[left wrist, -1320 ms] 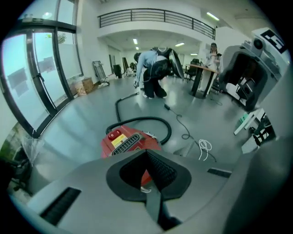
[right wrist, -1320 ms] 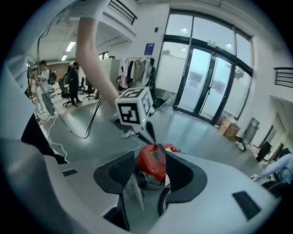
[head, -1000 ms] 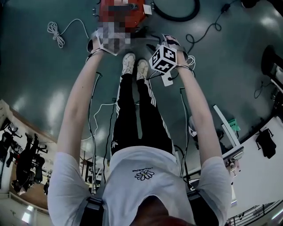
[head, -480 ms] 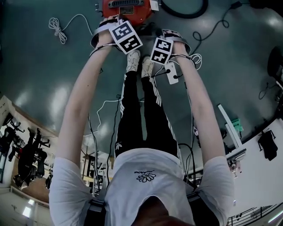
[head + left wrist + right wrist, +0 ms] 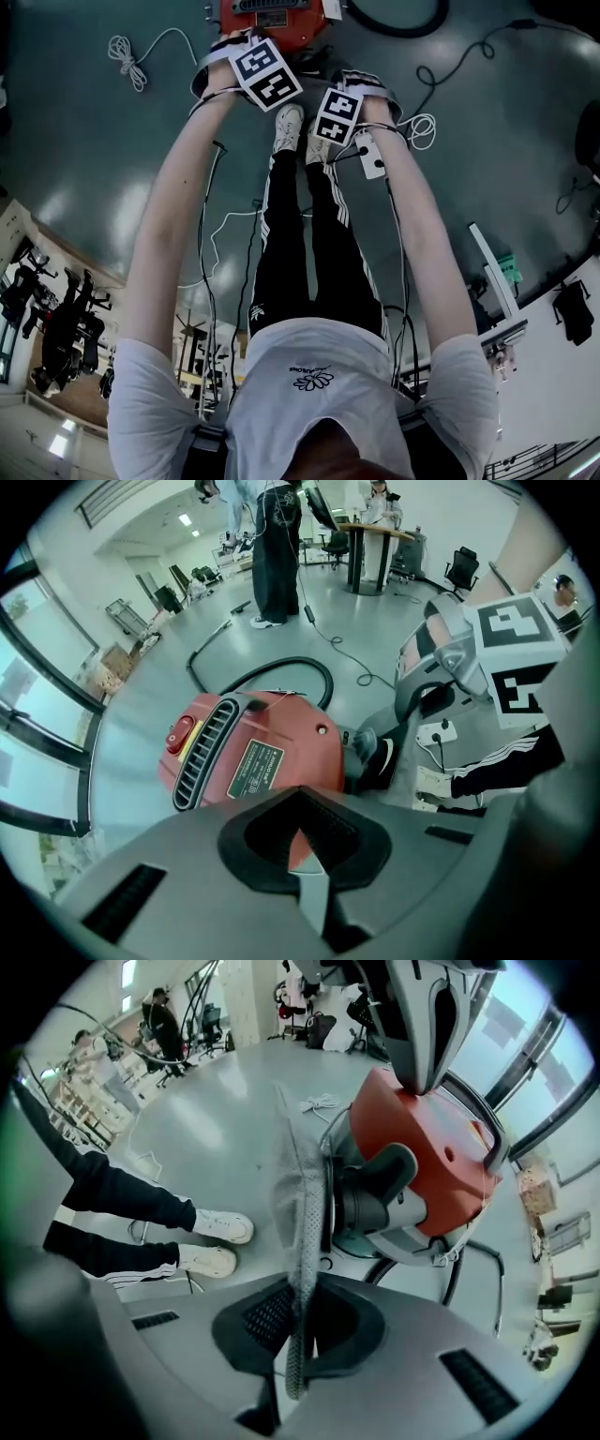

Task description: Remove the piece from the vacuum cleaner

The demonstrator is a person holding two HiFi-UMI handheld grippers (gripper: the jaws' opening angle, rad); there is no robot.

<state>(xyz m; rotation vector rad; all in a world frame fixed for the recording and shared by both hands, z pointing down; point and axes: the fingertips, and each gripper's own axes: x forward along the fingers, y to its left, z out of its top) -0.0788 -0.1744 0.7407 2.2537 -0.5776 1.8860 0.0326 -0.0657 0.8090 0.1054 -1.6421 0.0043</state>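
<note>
Floor (image 5: 84,141): grey, vacuum (image 5: 272,19) at 12 o'clock.
Left gripper (image 5: 301,810): jaws pressed together.
Right gripper (image 5: 298,1290): just closed, pinching mesh piece (image 5: 300,1199).

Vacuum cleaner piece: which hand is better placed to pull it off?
Right. The right tongs have just closed on the thin grey mesh piece at the vacuum cleaner; the left tongs hold nothing above its red body.
</note>
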